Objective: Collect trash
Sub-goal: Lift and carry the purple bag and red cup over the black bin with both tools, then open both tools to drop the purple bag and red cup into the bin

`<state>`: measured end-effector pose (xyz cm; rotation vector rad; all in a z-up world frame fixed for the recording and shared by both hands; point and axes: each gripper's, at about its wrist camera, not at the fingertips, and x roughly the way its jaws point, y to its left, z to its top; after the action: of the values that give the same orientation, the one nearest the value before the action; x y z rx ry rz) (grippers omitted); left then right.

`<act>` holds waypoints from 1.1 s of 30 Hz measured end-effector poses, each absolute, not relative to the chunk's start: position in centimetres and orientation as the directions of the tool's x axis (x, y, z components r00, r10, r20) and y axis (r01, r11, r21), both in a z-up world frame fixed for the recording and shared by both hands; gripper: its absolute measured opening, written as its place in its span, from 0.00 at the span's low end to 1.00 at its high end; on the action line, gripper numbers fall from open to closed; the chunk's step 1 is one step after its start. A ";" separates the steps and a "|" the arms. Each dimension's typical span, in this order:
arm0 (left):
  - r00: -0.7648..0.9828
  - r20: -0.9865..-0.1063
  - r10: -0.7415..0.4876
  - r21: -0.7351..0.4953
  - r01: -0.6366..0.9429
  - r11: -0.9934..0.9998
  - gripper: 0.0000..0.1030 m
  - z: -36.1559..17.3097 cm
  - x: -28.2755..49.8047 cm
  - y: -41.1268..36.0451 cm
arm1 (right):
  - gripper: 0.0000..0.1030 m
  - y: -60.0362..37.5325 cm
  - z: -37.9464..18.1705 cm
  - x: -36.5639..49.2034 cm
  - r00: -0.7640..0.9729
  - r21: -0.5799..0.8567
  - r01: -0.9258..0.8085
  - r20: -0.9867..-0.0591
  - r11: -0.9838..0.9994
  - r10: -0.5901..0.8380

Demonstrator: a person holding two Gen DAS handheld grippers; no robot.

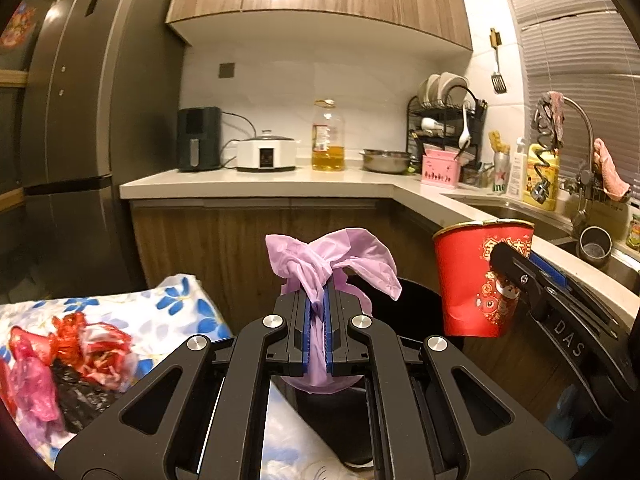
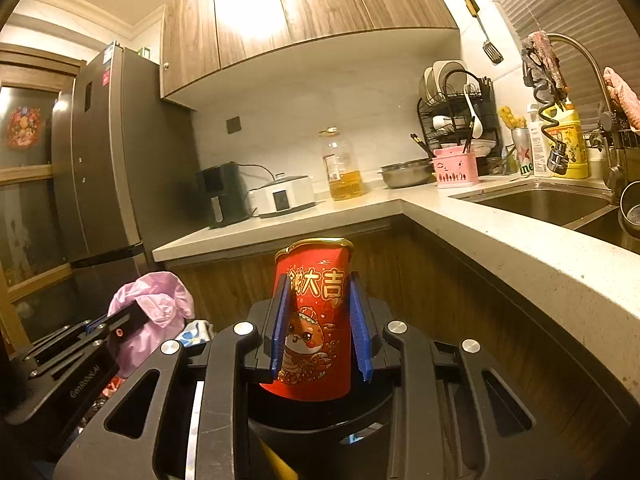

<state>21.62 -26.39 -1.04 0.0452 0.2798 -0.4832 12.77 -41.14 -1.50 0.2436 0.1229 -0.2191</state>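
Note:
My left gripper (image 1: pixel 318 308) is shut on the knotted neck of a lilac plastic bag (image 1: pixel 332 264), which hangs in the air between its blue pads. In the right wrist view my right gripper (image 2: pixel 320 320) is shut on a red paper cup (image 2: pixel 316 280) with gold lettering and a cartoon animal, held upright. The cup (image 1: pixel 476 276) shows at the right of the left wrist view with the right gripper's black finger across it. The lilac bag (image 2: pixel 156 304) shows at the left of the right wrist view. A black bin (image 1: pixel 420 308) stands below, between both held things.
A floral cloth (image 1: pixel 120 316) at the left carries crumpled red, pink and black wrappers (image 1: pixel 72 364). The white L-shaped countertop (image 2: pixel 500 240) runs behind and along the right, with a sink (image 2: pixel 548 200), an oil bottle (image 1: pixel 328 136), a cooker, a dish rack. A tall grey fridge (image 1: pixel 80 120) stands left.

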 end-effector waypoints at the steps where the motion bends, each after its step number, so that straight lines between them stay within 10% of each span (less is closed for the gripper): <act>1: 0.846 -0.280 -0.453 -0.025 0.465 0.885 0.04 -1.2 21.9 -26.7 | 0.28 -41.4 -1.6 13.0 0.969 0.226 0.229 -0.149 0.947 -0.199; 33: 0.796 -0.346 -0.496 -0.072 0.504 0.860 0.04 -3.9 26.4 -30.3 | 0.33 -42.5 -2.8 16.5 0.973 0.213 0.188 -0.172 0.959 -0.153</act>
<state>26.41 -30.33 -3.92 0.0244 0.3650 -0.5372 16.46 -42.46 -2.77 0.2301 0.1555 -0.1735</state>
